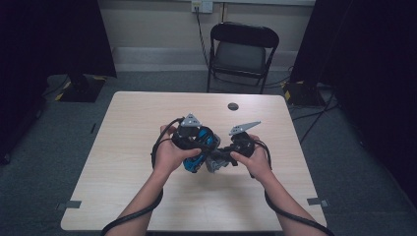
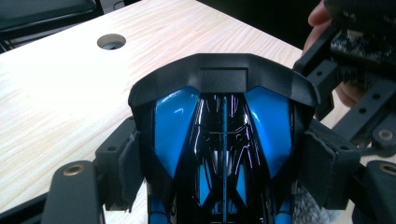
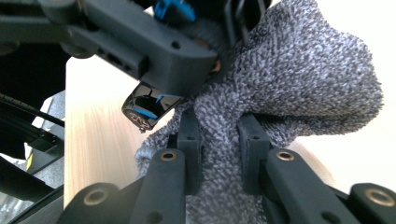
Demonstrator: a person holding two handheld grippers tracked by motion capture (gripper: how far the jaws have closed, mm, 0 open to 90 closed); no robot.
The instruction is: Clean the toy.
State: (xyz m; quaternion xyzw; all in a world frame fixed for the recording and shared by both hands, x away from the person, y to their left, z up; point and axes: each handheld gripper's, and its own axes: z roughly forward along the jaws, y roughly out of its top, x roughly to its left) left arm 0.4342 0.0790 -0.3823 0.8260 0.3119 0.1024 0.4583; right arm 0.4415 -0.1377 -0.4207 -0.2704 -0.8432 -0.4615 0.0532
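Note:
A glossy blue and black toy car (image 2: 224, 121) sits between the jaws of my left gripper (image 2: 224, 161), whose pads press on its two sides. From above, the car (image 1: 193, 161) hangs under my left hand just over the table's middle. My right gripper (image 3: 219, 140) is shut on a grey fuzzy cloth (image 3: 299, 79), pinching a fold of it. The cloth (image 1: 214, 162) bunches up against the car and one left finger (image 3: 154, 42). A corner of the car (image 3: 144, 109) peeks out beneath that finger. Both grippers (image 1: 223, 156) meet tip to tip.
The light wooden table (image 1: 142, 118) has a round cable hole (image 1: 232, 106) near its far edge. A black folding chair (image 1: 243, 51) stands behind the table. Cables trail from both grippers along the forearms. Dark curtains hang at both sides.

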